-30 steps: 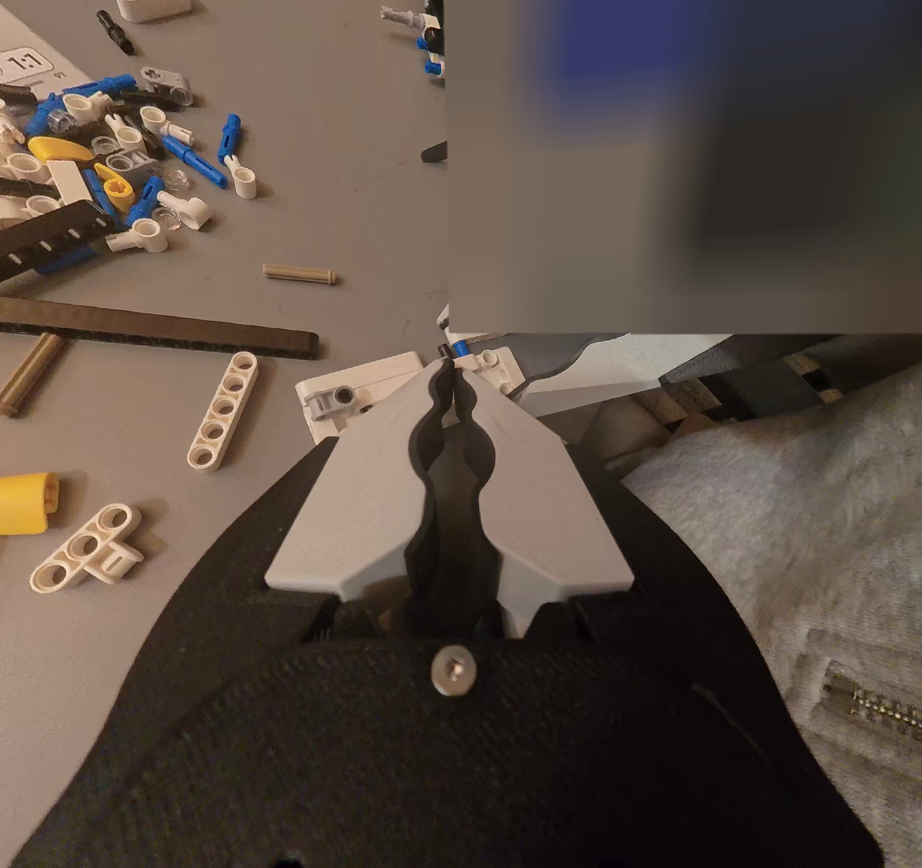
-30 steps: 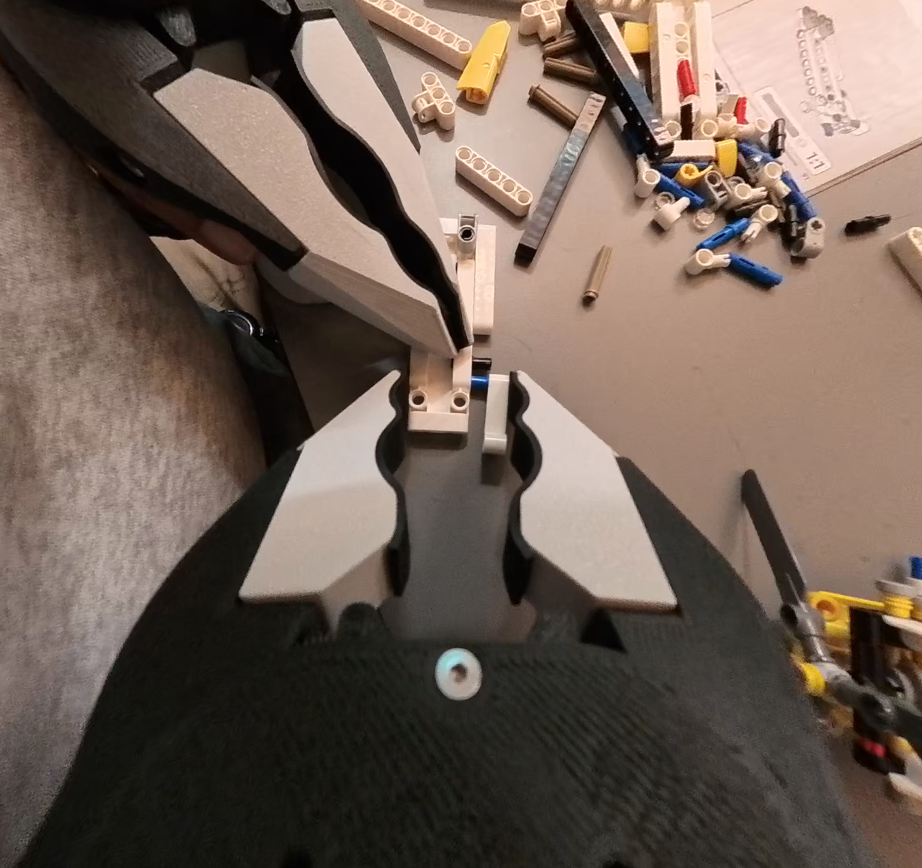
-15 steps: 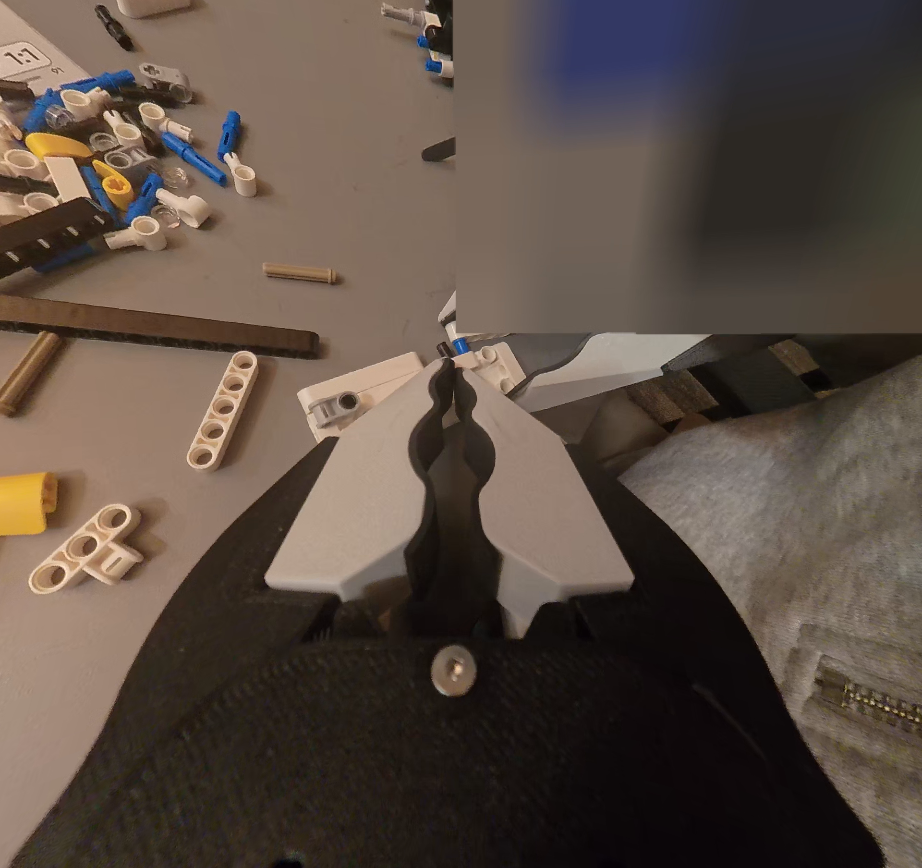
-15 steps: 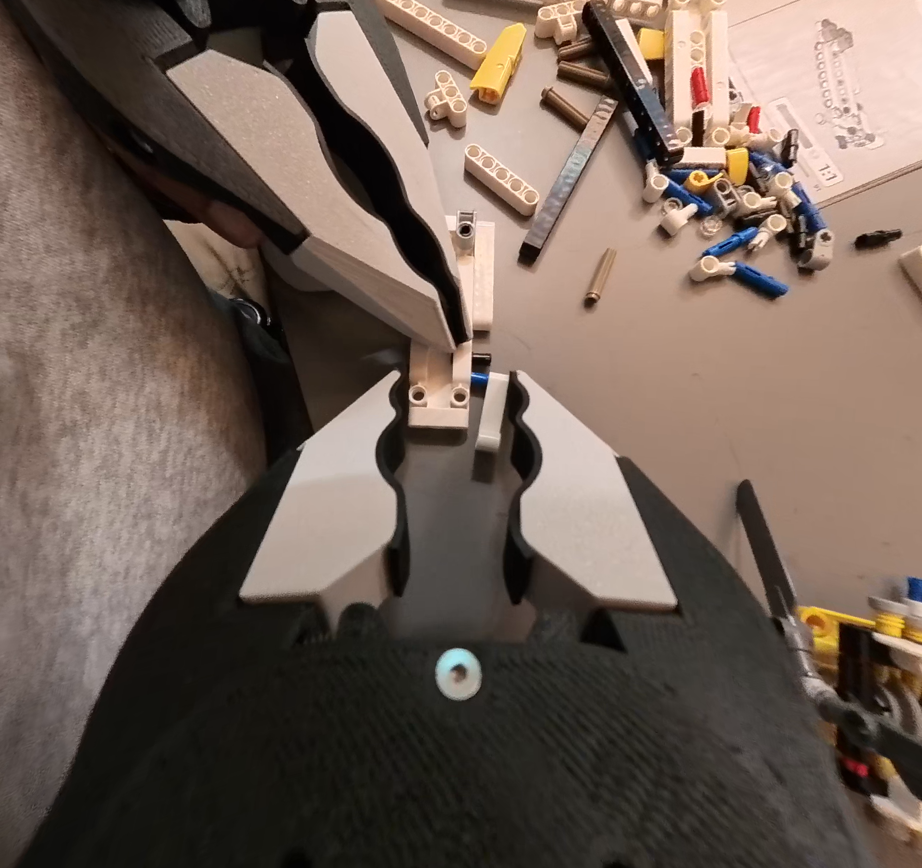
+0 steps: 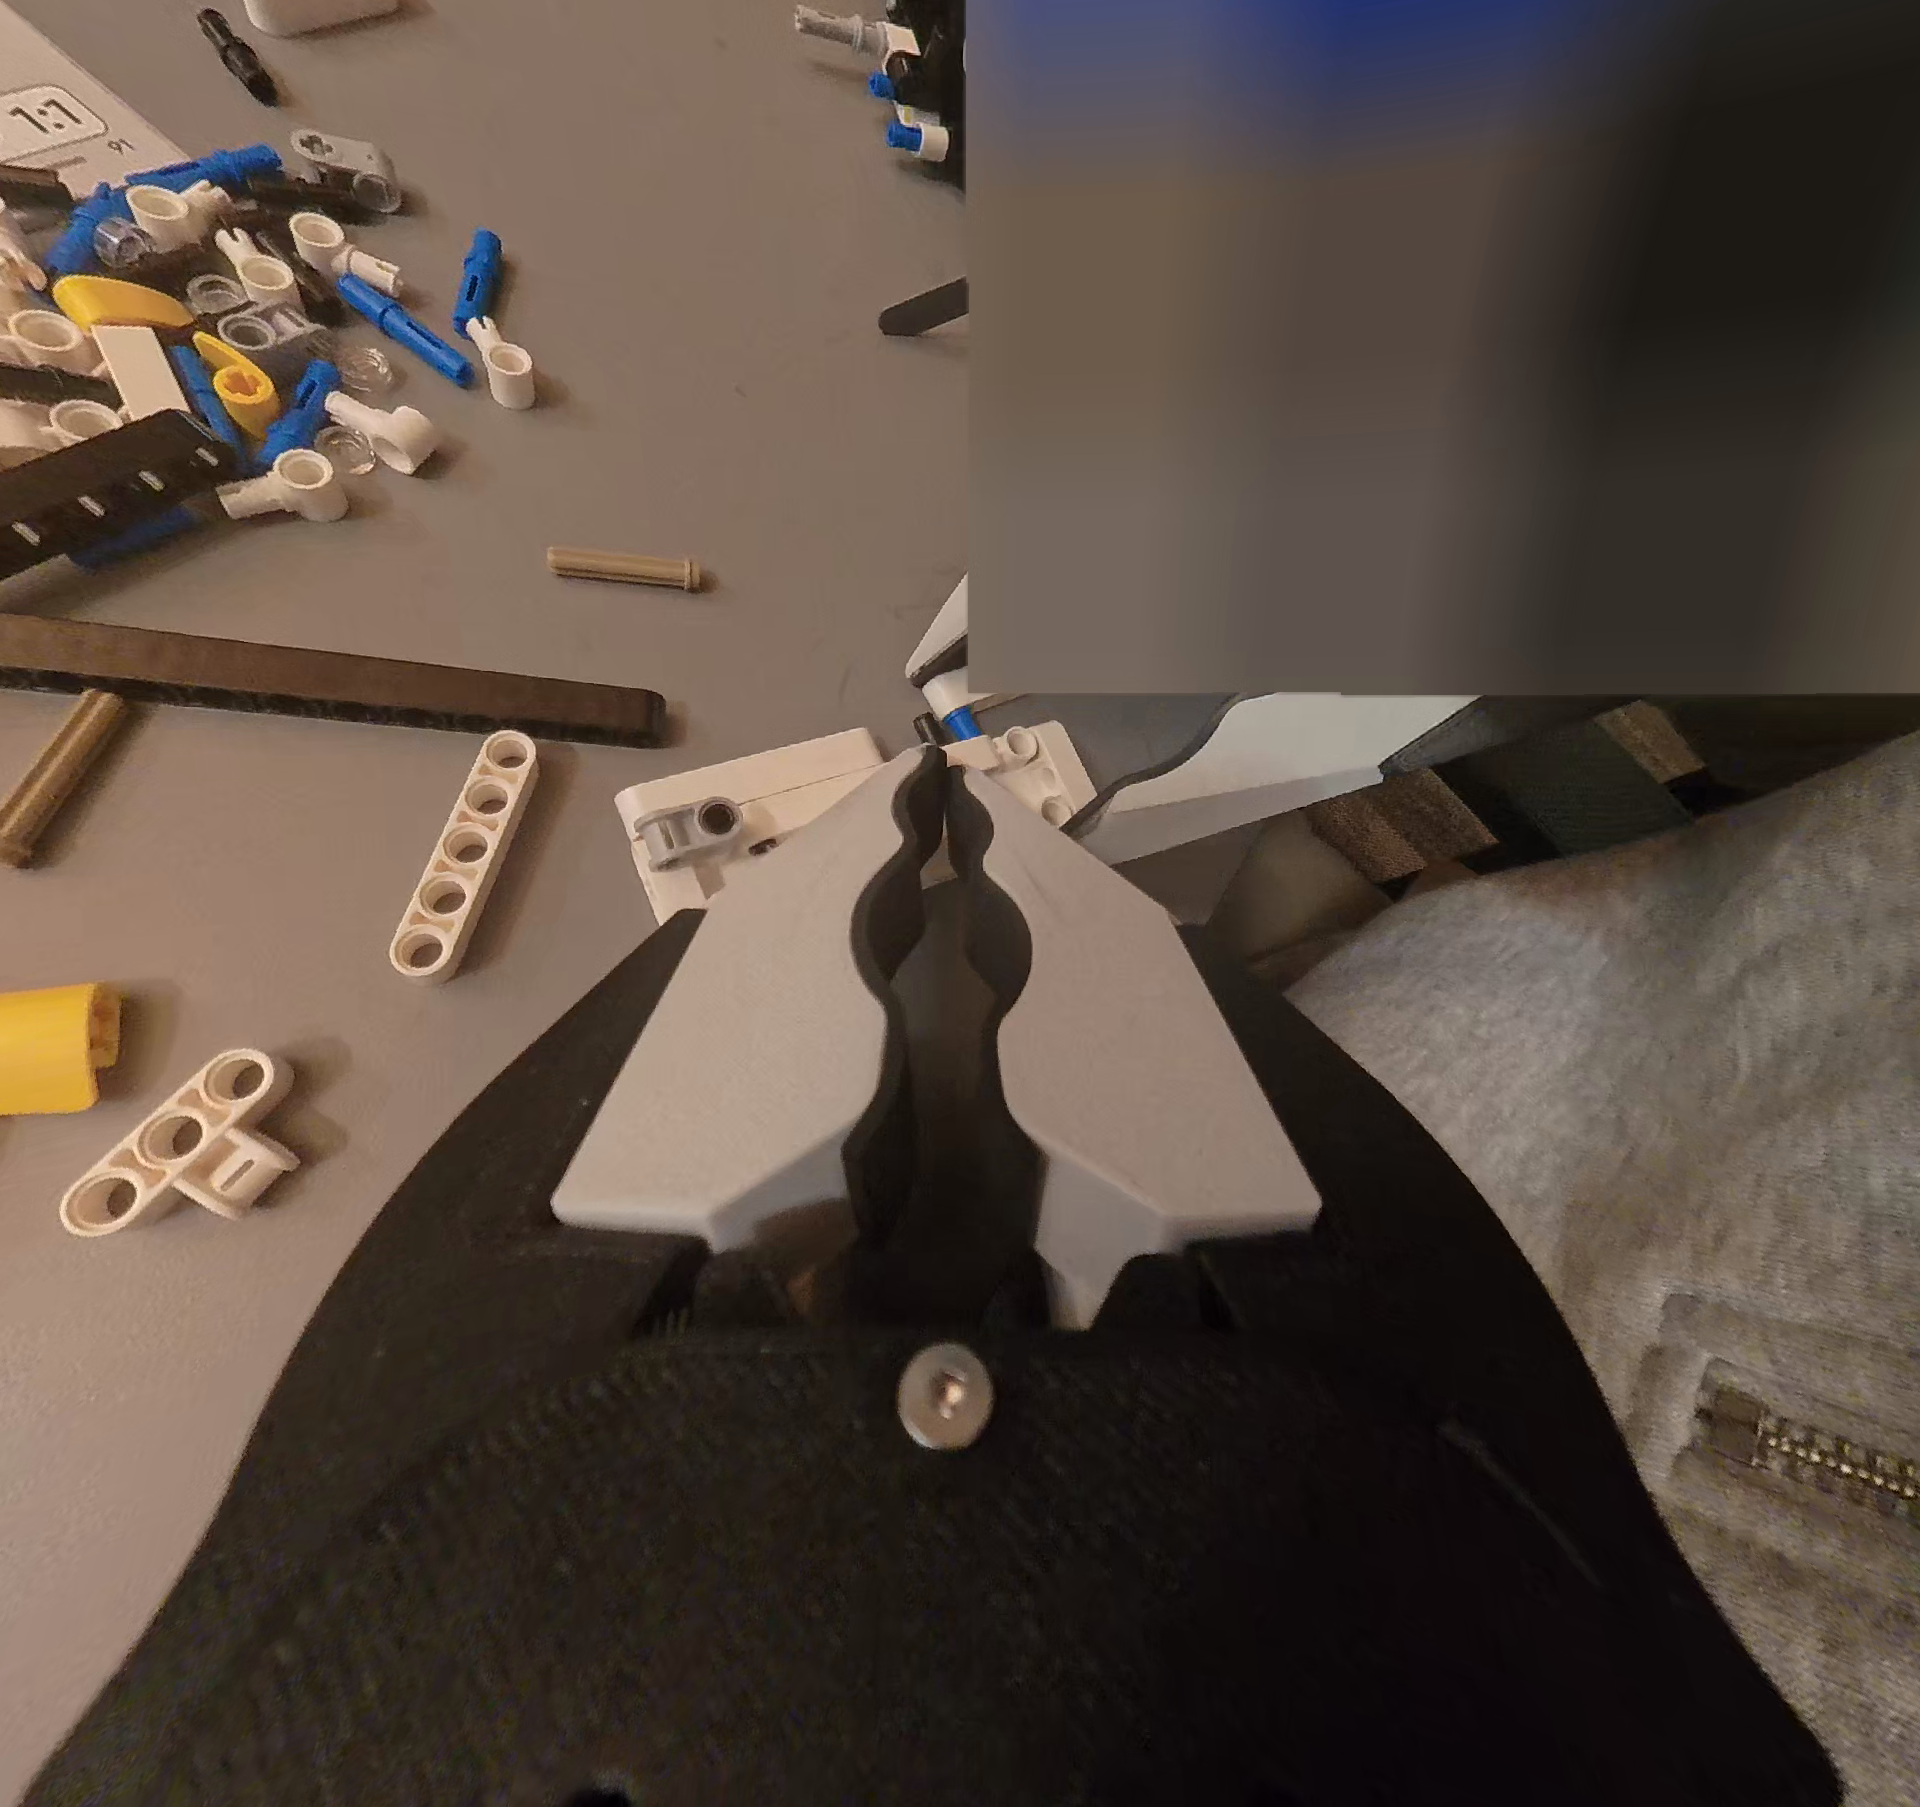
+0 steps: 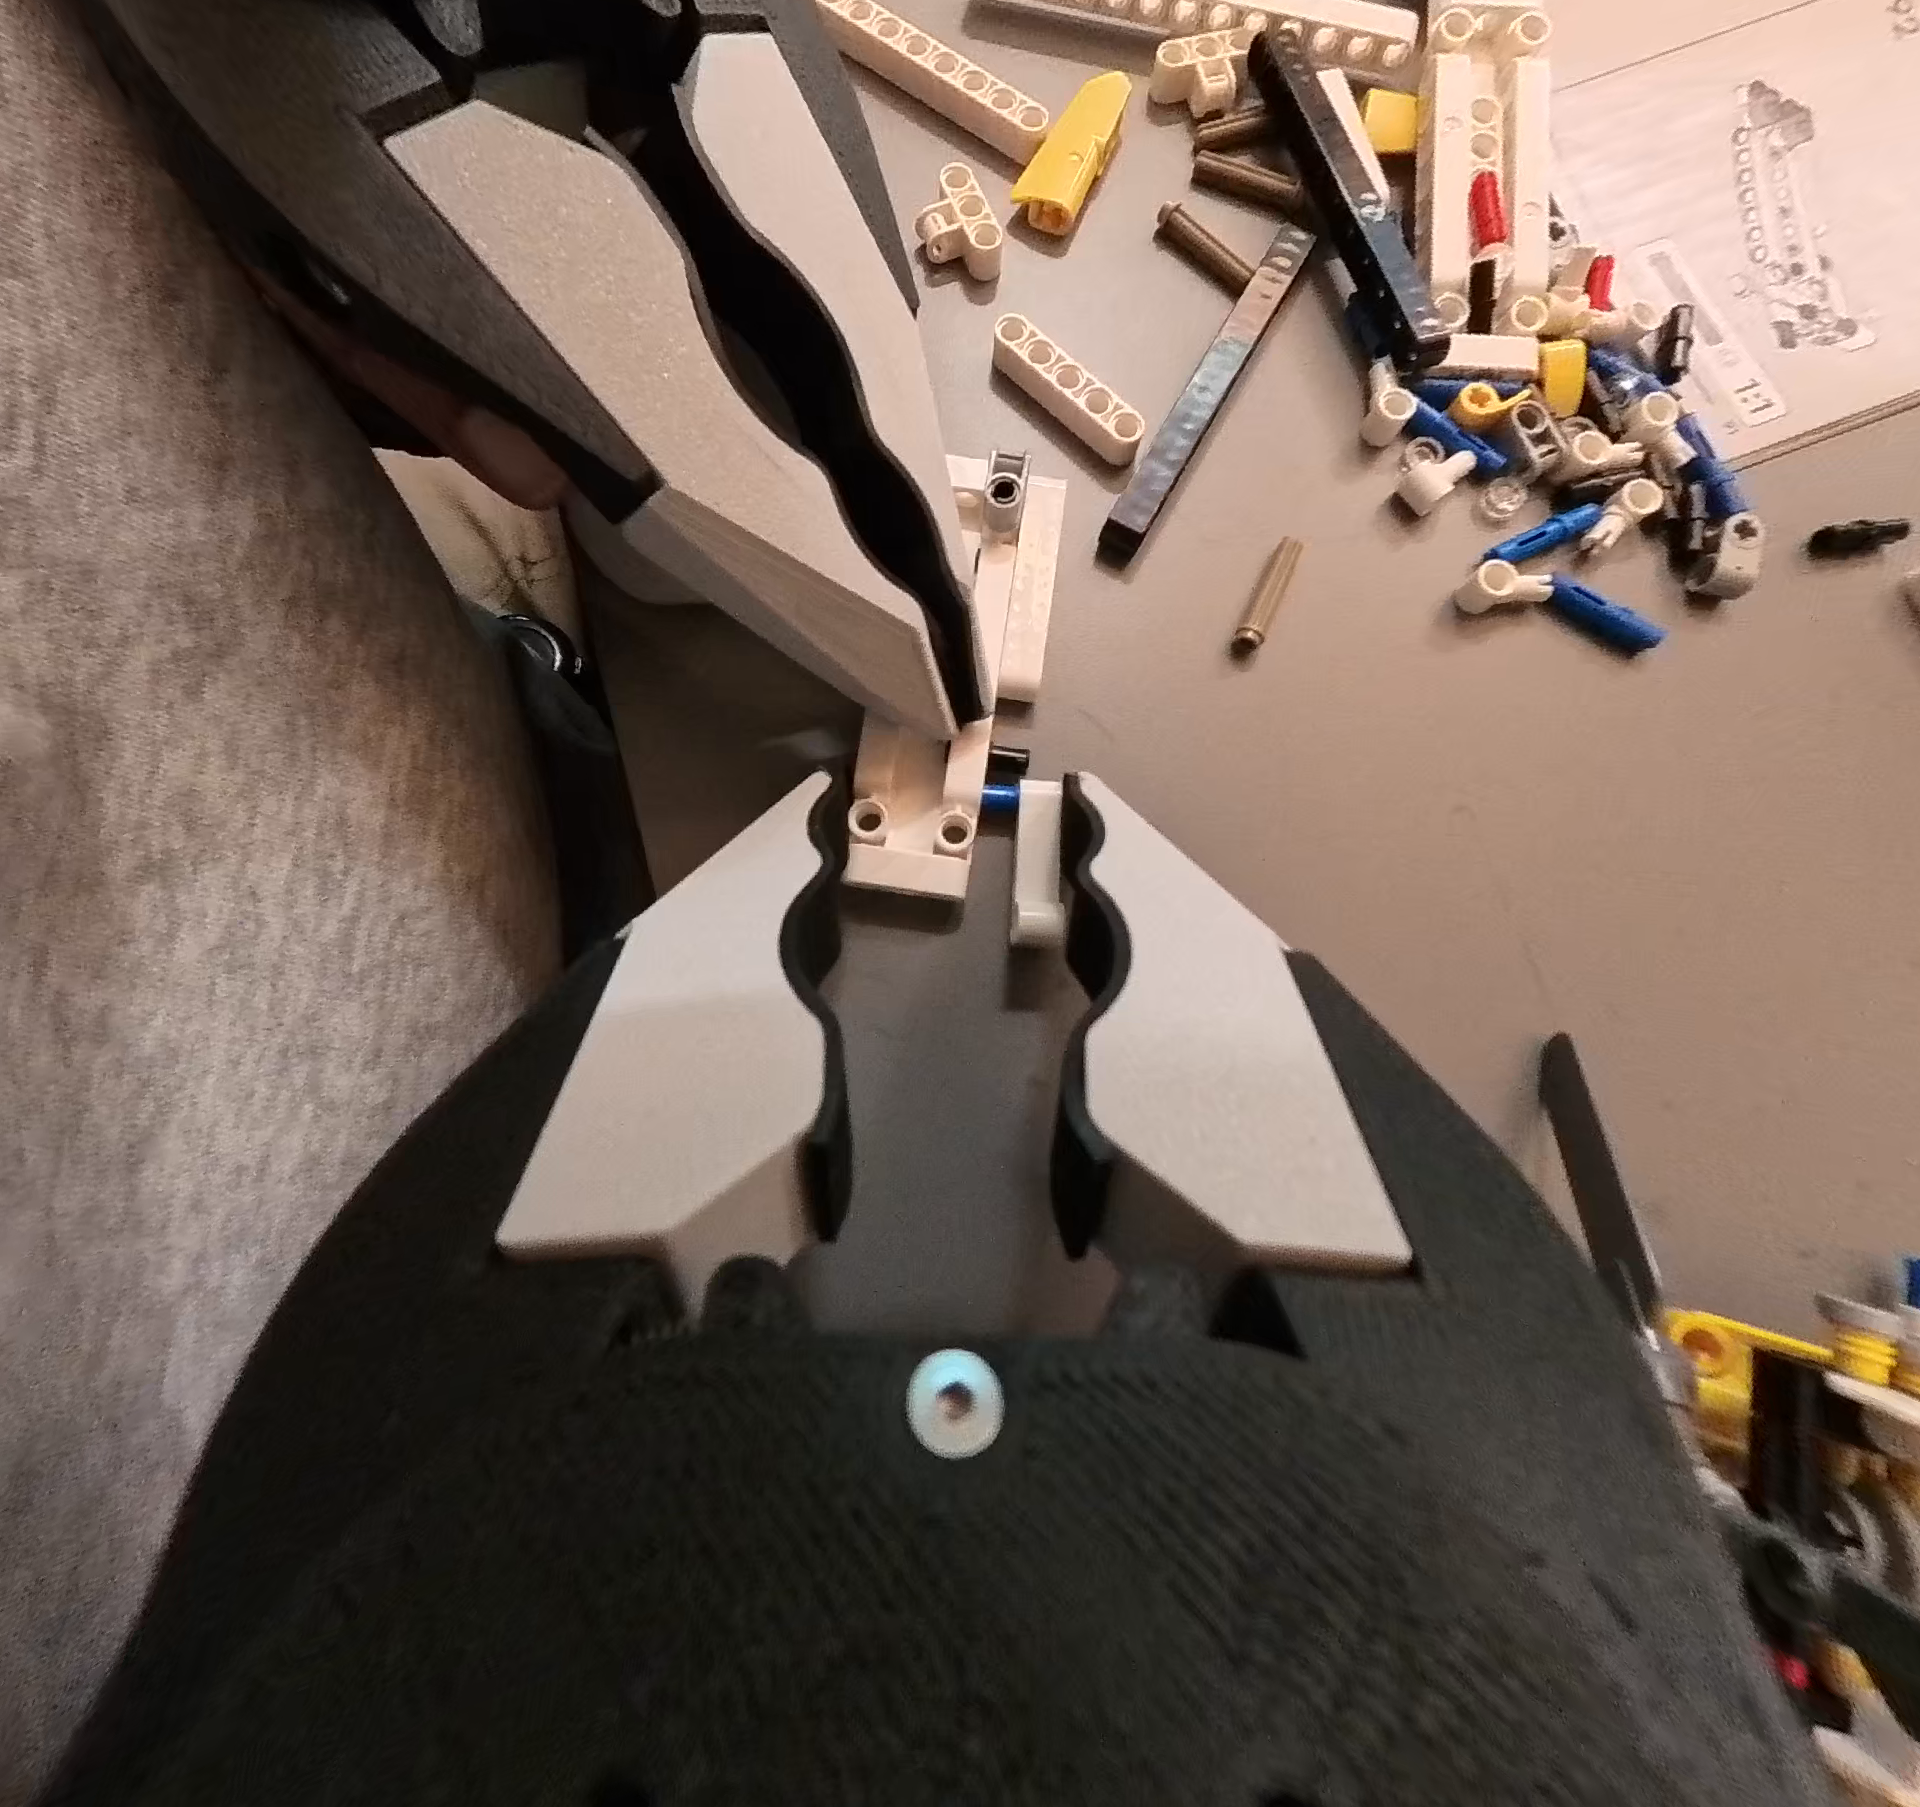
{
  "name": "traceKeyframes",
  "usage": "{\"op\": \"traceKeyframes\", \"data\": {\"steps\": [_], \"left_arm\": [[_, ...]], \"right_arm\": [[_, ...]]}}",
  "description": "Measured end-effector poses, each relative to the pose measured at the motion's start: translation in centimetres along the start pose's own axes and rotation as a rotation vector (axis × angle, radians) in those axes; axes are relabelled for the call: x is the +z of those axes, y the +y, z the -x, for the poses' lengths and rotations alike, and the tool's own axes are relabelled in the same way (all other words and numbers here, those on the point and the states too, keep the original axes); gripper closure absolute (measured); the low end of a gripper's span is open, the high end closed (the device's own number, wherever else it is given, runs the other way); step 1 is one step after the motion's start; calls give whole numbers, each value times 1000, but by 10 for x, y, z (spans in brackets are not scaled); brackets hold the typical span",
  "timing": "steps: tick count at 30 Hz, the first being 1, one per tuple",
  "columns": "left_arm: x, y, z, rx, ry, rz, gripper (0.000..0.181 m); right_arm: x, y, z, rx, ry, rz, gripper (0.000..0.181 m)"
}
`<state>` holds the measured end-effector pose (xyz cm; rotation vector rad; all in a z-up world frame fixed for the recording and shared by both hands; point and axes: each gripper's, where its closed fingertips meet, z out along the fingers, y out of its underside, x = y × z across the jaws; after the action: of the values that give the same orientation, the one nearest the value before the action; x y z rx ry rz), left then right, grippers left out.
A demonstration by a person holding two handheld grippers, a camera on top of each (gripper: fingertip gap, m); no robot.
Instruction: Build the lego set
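Two grippers meet over the near edge of your grey tabletop (image 5: 675,147). Your left gripper (image 5: 938,758) has its jaws pinched together at the tips on the white lego assembly (image 5: 748,791), which sits just above the table edge, against your grey zipped garment (image 5: 1610,1082). Your right gripper (image 6: 945,801) stands wide apart, its fingertips flanking the end of that white assembly (image 6: 909,822); a small light grey piece (image 6: 1036,864) on a blue pin (image 6: 1000,794) lies against its right finger.

Across the matte grey surface, loose parts are scattered: a heap of blue, white and yellow connectors (image 6: 1538,427) resting partly on the instruction sheet (image 6: 1714,147), a long black beam (image 5: 332,682), a white five-hole beam (image 5: 464,853), and a tan pin (image 5: 623,568). Warm, dim light falls on the table.
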<state>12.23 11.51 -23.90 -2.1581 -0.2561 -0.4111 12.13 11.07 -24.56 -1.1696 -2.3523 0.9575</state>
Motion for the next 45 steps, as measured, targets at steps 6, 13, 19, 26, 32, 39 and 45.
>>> {"op": "traceKeyframes", "data": {"steps": [6, 13, 19, 26, 32, 39, 45], "left_arm": [[0, 0, 0, 4, -4, 0, 181], [0, 0, 0, 8, -4, 1, 181], [0, 0, 0, 7, -4, 1, 181], [0, 0, 0, 5, -1, 1, 181], [0, 0, -1, 8, 2, -2, 181], [0, 0, -1, 8, 6, -3, 181], [0, 0, -2, 11, 6, -3, 181]], "right_arm": [[0, 0, -1, 21, 15, -8, 142], [0, 0, -1, 25, 15, -3, 143], [0, 0, -1, 13, 12, 27, 142], [1, 0, -1, 20, 13, 71, 141], [0, 0, -4, 9, 40, 140, 139], [0, 0, -4, 57, 83, 189, 139], [0, 1, -3, 110, 94, 228, 143]]}}
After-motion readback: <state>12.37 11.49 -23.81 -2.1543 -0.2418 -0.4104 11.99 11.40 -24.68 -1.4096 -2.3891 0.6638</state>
